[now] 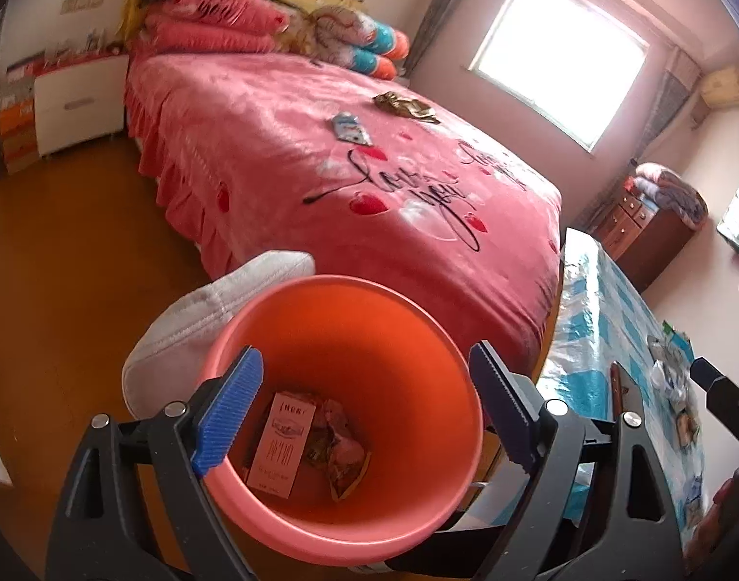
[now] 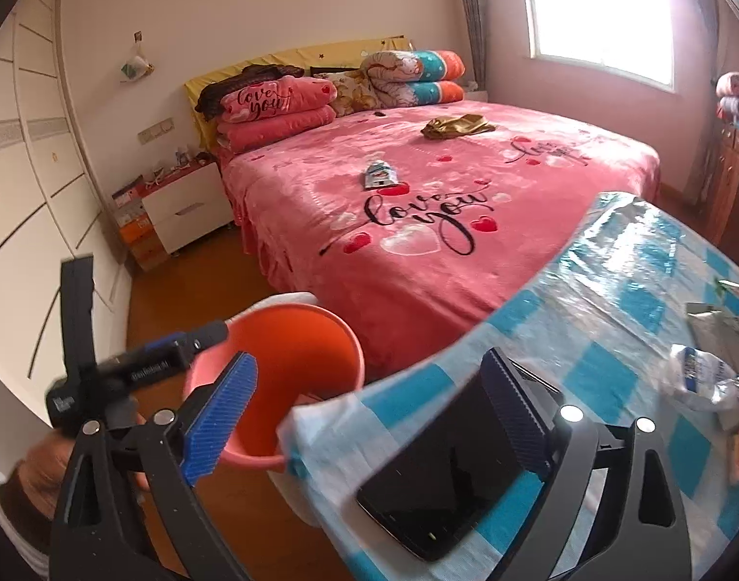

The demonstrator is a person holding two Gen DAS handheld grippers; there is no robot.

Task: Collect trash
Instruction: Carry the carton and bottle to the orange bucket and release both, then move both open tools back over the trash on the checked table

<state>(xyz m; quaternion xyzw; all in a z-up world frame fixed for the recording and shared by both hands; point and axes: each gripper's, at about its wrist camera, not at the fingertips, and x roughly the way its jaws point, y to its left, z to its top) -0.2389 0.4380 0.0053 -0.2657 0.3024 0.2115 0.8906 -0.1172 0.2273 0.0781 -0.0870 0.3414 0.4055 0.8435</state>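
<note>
Both grippers apart and empty: left gripper (image 1: 364,402) poised over the mouth of the orange bin (image 1: 408,339), jaws straddling the opening without touching the rim; right gripper (image 2: 374,416) spread wide above the near edge of the table (image 2: 611,300), a dark phone (image 2: 442,479) lying flat on the checked cloth between the jaws, untouched. Already in the bin: a pink carton (image 1: 281,440) and a crumpled wrapper (image 1: 340,455). Trash left to gather: a crumpled clear plastic bottle (image 2: 703,377) on the table, off to the right, beside a silvery foil packet (image 2: 718,324); further away on the pink bed (image 2: 418,252), a small blue-and-white wrapper (image 2: 380,175) and a crumpled gold-brown bag (image 2: 459,125), well apart from each other. Probably all very light and soft, collapsing under the pads instead of resisting. Bottle likely slippery and springy, so best pinched across a crushed fold or at the neck, not across the smooth belly. Foil packet and wrappers best taken at a raised edge or corner, since flat film on cloth gives the pads little to bite. Phone not trash by the look of it, and worth steering clear of.
</note>
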